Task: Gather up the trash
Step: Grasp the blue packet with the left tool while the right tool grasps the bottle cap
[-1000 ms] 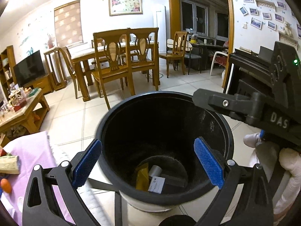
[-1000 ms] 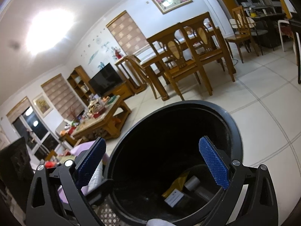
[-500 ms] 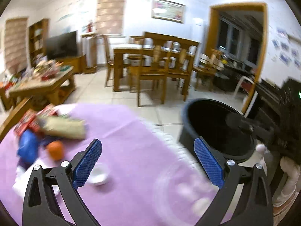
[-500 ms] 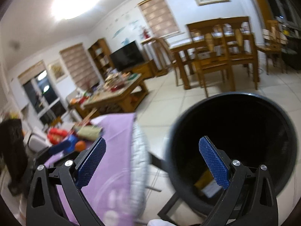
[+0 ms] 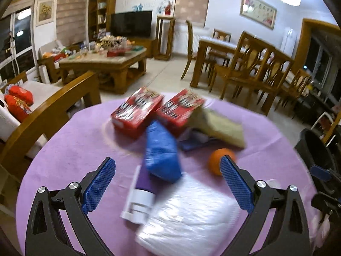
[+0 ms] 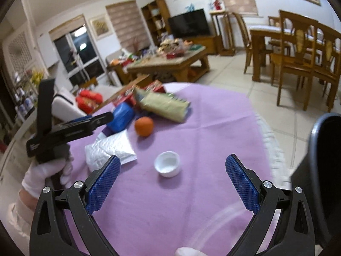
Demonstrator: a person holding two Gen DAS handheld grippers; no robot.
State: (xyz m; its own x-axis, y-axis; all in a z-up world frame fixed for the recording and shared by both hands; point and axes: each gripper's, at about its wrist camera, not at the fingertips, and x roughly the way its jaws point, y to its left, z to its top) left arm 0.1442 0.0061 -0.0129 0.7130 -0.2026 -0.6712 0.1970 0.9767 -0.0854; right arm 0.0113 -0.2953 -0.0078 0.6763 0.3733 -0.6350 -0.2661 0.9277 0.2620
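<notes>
My left gripper (image 5: 168, 183) is open and empty above the purple-clothed round table (image 5: 85, 145). Under it lie a white plastic packet (image 5: 187, 219), a blue bag (image 5: 161, 151), a purple-and-white box (image 5: 139, 194), an orange (image 5: 219, 162), two red boxes (image 5: 136, 111) and a beige snack bag (image 5: 221, 128). My right gripper (image 6: 172, 185) is open and empty just above a small white cup (image 6: 167, 163). The black trash bin (image 6: 324, 170) stands right of the table, and also shows in the left wrist view (image 5: 315, 151).
A wooden chair (image 5: 49, 111) stands at the table's left side. A coffee table (image 5: 106, 64) with clutter, a TV (image 5: 131, 24) and a dining set (image 5: 251, 64) stand farther back on the tiled floor. The left gripper (image 6: 64, 128) shows in the right wrist view.
Both grippers swung left from over the trash bin to over the purple table. The bin moved to the right edge of both views. Both stayed open.
</notes>
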